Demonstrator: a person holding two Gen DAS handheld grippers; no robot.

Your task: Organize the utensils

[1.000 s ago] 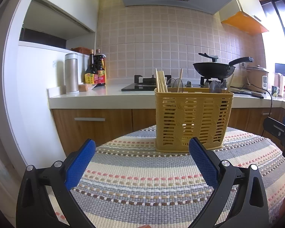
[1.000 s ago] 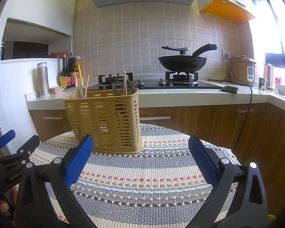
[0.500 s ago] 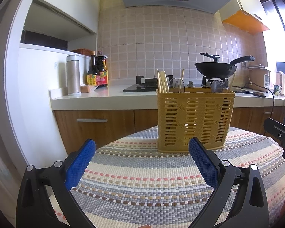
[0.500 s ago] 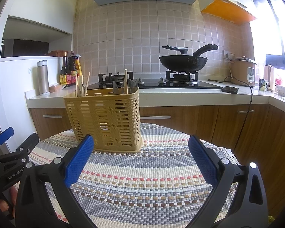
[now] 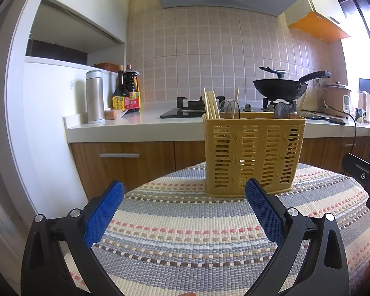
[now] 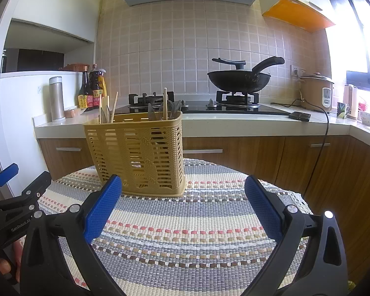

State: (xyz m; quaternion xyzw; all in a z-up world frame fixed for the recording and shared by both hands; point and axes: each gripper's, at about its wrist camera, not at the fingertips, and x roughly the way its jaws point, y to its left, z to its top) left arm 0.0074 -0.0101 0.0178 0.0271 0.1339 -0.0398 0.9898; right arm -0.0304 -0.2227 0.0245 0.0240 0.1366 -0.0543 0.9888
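On striped mat [image 5: 185, 222]: one yellow basket [image 5: 254, 153] (two claws gaping).

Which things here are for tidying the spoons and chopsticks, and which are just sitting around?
For the job:
yellow basket
chopsticks
spoons
left tongs, open
right tongs, open

Just sitting around:
wok
rice cooker
sauce bottles
steel flask
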